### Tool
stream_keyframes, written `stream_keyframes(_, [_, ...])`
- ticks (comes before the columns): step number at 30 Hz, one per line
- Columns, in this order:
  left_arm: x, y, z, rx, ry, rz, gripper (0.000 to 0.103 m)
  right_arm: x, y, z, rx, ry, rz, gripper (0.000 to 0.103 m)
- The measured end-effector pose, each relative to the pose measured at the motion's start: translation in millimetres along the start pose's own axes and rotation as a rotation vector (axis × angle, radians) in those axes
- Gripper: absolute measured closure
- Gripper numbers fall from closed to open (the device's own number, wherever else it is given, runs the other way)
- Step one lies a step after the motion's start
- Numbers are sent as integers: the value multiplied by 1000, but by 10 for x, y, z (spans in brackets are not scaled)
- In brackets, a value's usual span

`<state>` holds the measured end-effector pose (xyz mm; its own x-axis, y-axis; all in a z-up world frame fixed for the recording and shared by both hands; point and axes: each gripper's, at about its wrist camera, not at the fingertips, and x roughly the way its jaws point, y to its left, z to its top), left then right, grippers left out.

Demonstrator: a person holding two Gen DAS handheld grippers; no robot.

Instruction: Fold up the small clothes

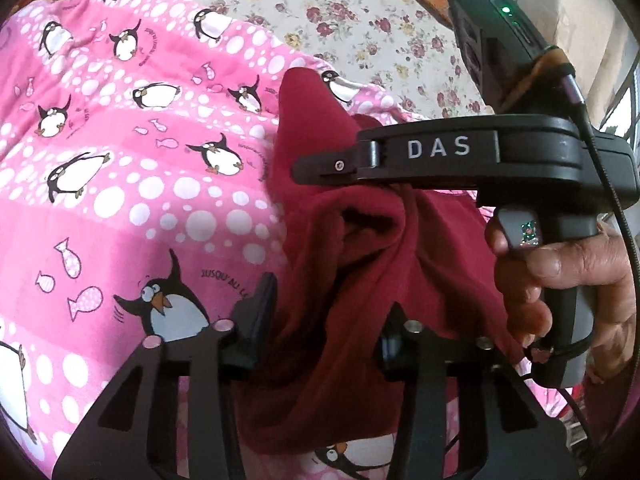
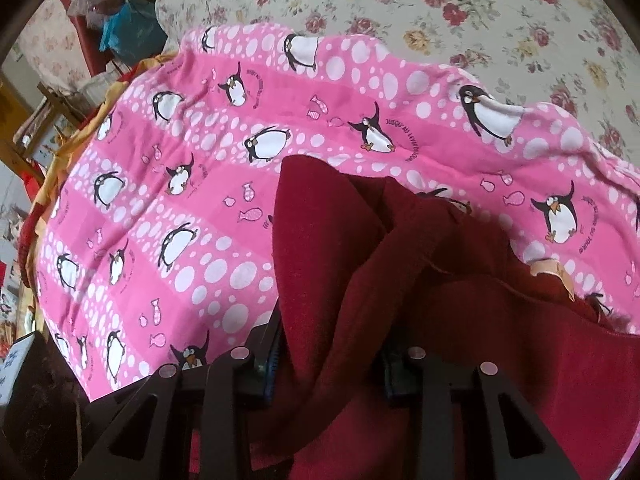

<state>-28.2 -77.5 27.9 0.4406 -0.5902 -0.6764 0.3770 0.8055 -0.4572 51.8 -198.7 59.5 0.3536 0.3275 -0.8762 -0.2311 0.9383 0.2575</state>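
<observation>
Garment: dark red fleece garment [image 1: 360, 240], bunched and lifted off the pink penguin blanket [image 1: 120, 184], hanging in folds between the two tools; one pointed corner stands up towards the floral sheet [image 1: 340, 12]
Left gripper [image 1: 326, 320]: cloth fills the gap between its fingers, pads pressed into the fleece on both sides, so it is gripping the garment
Right gripper [image 2: 332, 356]: in its own view the red cloth runs down between both pads and is clamped there; from the left view its black body marked DAS crosses above the fleece, with the right hand [image 1: 568, 280] wrapped round the handle
Hidden: fingertips of both tools are buried in fleece; which part of the garment each one holds cannot be told; a pale label [image 2: 556, 276] shows at the right fold, lettering unreadable
Cut off: lower hem of the garment runs out of both views; the hand on the left tool is out of view
Edges: blanket's far edge lies rumpled on the floral sheet; its left edge drops beside an orange-yellow cloth [image 2: 72, 144]
Open room: broad bare stretch of blanket left of the garment; floral sheet beyond is bare
Clutter: red stand with blue bag [image 2: 120, 28] off the bed's far left corner, blurred
</observation>
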Motion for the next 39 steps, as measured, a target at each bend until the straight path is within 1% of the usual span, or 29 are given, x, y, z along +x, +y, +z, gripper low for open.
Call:
stream_keyframes(3, [5, -58, -26, 33, -6, 8, 74, -58, -45, -27, 15, -12, 0, 68])
stream_keyframes(7, [-34, -103, -29, 54, -13, 11, 77, -135, -59, -62, 15, -29, -9, 71])
stream_keyframes(10, [-61, -145, -12, 45, -14, 0, 80, -209, -58, -72, 8, -39, -18, 72])
stream_keyframes(16, [-171, -249, 51, -13, -8, -32, 83, -385, -62, -84, -3, -54, -29, 72])
stream_keyframes(21, [-267, -547, 114, 25, -3, -36, 85, -683, -83, -126, -44, -73, -48, 72])
stream_keyframes(24, [-294, -803, 169, 40, 7, -68, 85, -896, -145, -166, -59, -97, -57, 73])
stream_keyframes(27, [-280, -1094, 207, 85, 16, -84, 86, -1136, -312, -213, -40, -123, -60, 73])
stream_keyframes(31, [-200, -1476, 207, 130, 51, -112, 86, -1448, -635, -353, -7, -149, -79, 73])
stream_keyframes(35, [-13, -1869, 148, 180, 90, -125, 86, -1652, -960, -542, 32, -159, -104, 74])
stream_keyframes(39, [269, -2191, 19, 225, 130, -115, 86, -1748, -1367, -768, 94, -153, -126, 75])
